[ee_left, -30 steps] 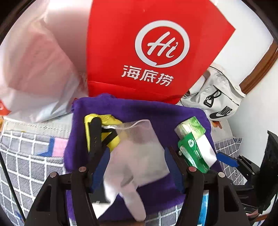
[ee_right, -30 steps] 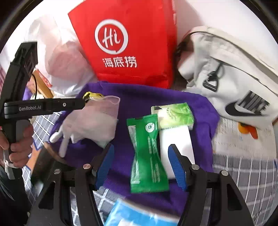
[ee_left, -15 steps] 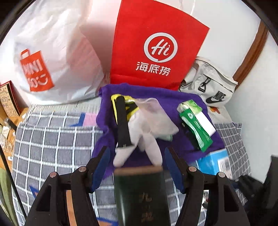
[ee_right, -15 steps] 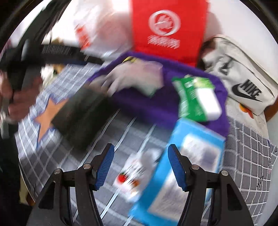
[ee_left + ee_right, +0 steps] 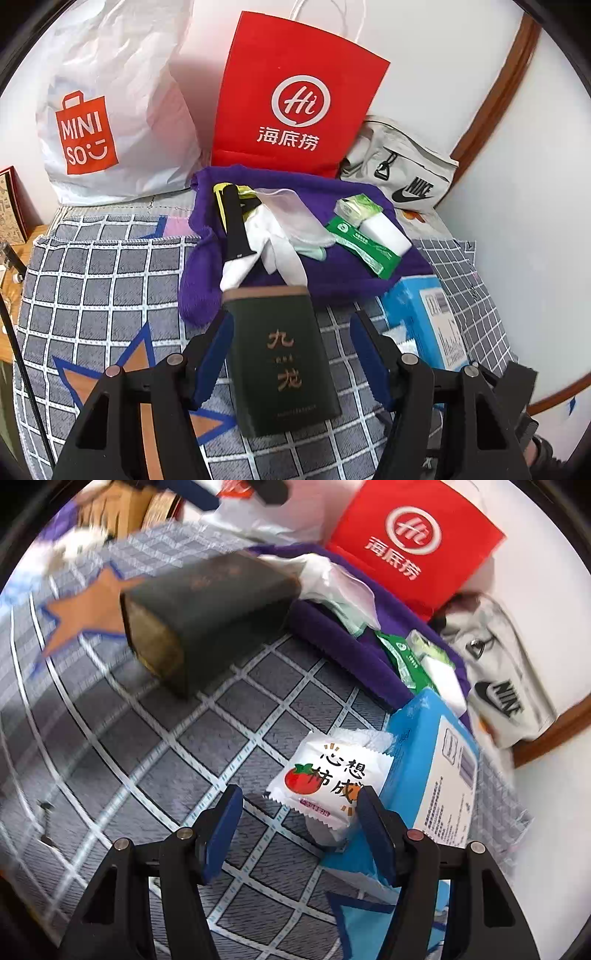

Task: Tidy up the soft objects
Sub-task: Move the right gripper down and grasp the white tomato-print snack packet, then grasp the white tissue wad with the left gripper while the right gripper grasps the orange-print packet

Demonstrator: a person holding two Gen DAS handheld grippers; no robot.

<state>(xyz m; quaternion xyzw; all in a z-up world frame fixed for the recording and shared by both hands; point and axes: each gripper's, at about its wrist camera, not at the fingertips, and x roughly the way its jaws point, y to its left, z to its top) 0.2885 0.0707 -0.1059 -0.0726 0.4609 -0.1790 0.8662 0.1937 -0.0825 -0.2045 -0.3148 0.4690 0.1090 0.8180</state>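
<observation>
A purple towel [image 5: 332, 273] lies at the back of the checked cloth [image 5: 103, 280]. On it rest a white glove [image 5: 284, 254], a black and yellow item [image 5: 234, 218], green packets [image 5: 362, 243] and a white block [image 5: 388, 236]. In front of the towel lies a dark green tin [image 5: 280, 362] with gold characters. My left gripper [image 5: 291, 317] hovers open over the tin, one blue pad on each side. My right gripper [image 5: 299, 792] is open just above a white snack packet [image 5: 321, 779] printed with a red fruit. The packet leans on a blue pack [image 5: 424, 775], close to the right finger.
A red paper bag [image 5: 295, 99], a white Miniso plastic bag [image 5: 107, 122] and a grey Nike bag [image 5: 402, 173] stand along the wall behind the towel. A wooden rim [image 5: 491, 96] curves along the right. Bare checked cloth lies to the left of the tin.
My left gripper drew back from the towel, and the tin came between its fingers. My right gripper swung off the towel, rolled and sank toward the snack packet. Both stayed open.
</observation>
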